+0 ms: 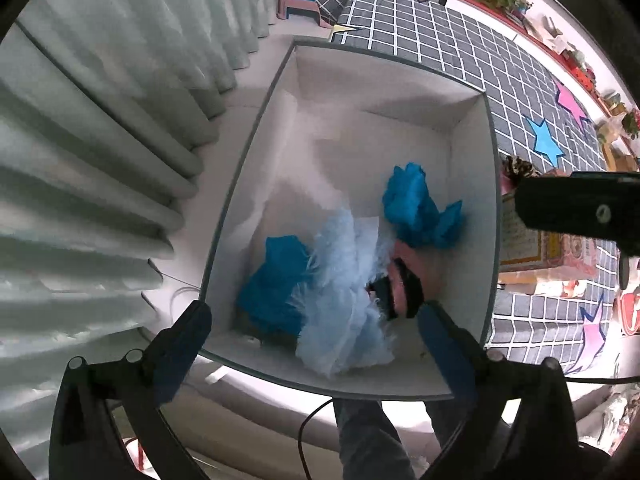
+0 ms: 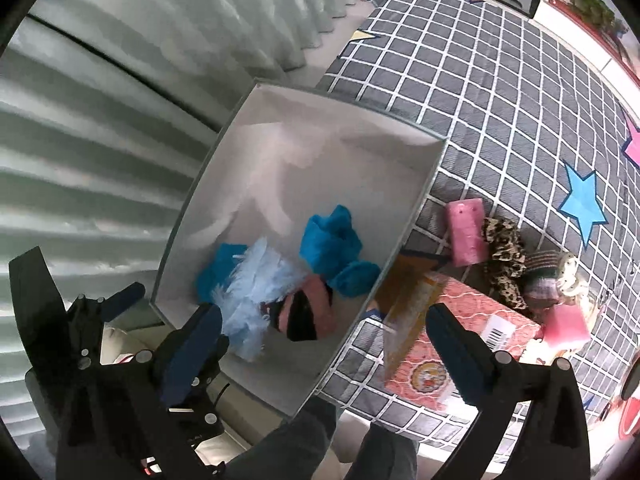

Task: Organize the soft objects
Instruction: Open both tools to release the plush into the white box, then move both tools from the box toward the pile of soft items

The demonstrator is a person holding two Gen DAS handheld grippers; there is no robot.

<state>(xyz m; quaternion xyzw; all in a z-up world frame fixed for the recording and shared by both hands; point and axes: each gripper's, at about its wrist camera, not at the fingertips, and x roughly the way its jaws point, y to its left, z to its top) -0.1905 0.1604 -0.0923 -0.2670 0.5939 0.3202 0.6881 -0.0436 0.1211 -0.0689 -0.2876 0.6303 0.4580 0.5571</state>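
— Both tongs sit closest to the lens, spread wide, nothing between the fingers: the left gripper (image 1: 312, 324) hangs over the near end of the box, the right gripper (image 2: 324, 328) over its right wall.

— Biggest thing?

— That white box (image 1: 472, 152), beside the checked bedspread (image 2: 500, 100). Inside it lie a pale blue feathery piece (image 1: 344, 276), two bright blue cloths (image 1: 416, 208), and a pink-and-black item (image 2: 308, 312).

— What's left outside?

— On the bedspread near the box: a pink sponge block (image 2: 466, 230), a leopard-print scrunchie (image 2: 504, 256), and a knitted striped piece (image 2: 540, 276).

— How would they handle?

— Light, squashy, unbreakable, I'd judge. Pinch the sponge across its narrow sides; take the scrunchie through its bunched middle so it cannot slip.
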